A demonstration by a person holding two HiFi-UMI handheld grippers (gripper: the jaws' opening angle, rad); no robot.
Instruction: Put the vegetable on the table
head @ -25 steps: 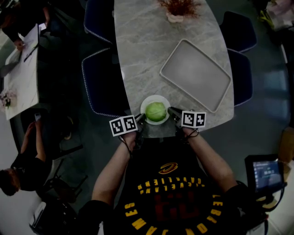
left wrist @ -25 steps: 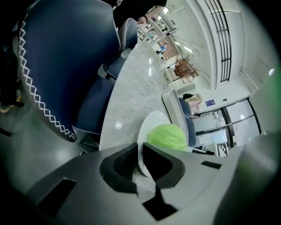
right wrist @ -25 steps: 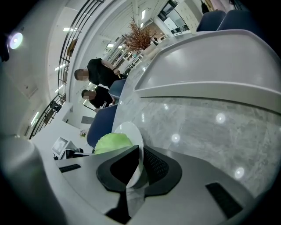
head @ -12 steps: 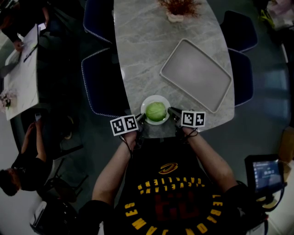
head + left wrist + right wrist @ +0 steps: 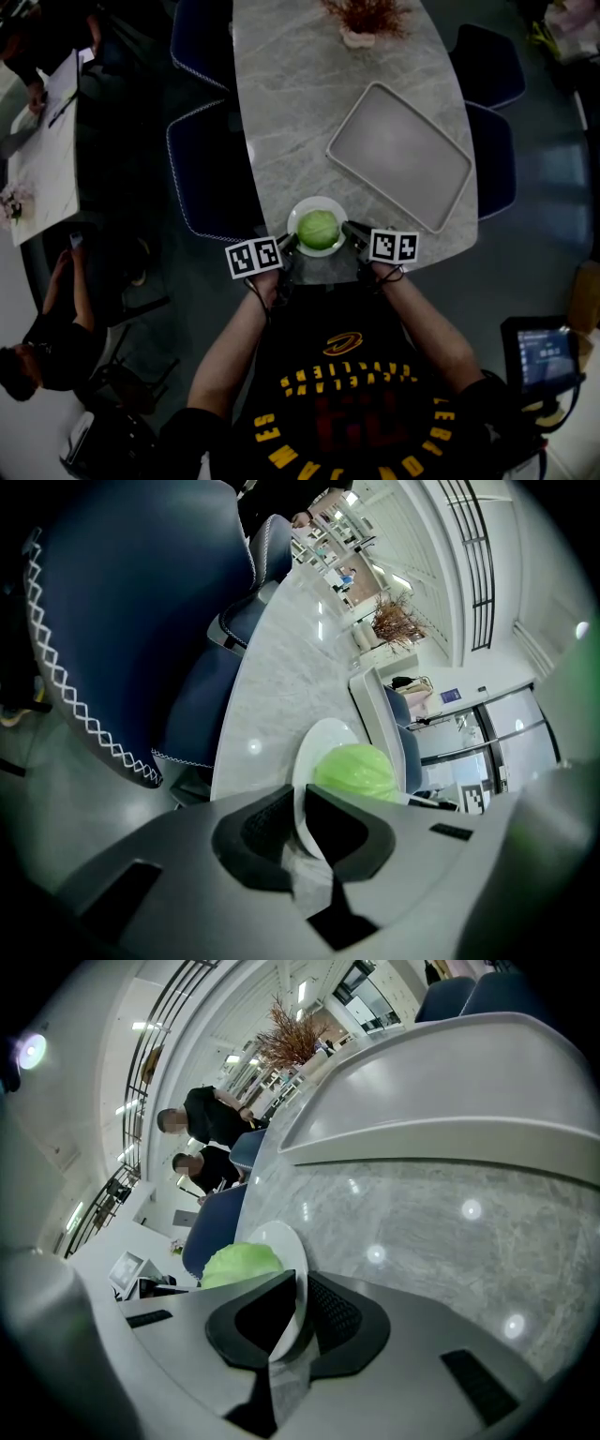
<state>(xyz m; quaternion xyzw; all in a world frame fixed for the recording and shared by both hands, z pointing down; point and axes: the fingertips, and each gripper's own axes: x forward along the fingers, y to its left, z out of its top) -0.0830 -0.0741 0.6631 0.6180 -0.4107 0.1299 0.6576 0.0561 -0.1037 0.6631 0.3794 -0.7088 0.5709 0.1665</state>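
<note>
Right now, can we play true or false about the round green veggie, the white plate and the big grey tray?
1. The round green cabbage lies on the round white plate. True.
2. The left gripper and the right gripper are each shut on the plate's rim, one on each side. True.
3. The rectangular grey tray holds the cabbage. False: the tray is bare, and the cabbage is on the plate.
4. The dried reddish plant stands right beside the plate. False: it stands at the far end of the grey marble table, beyond the tray.
</note>
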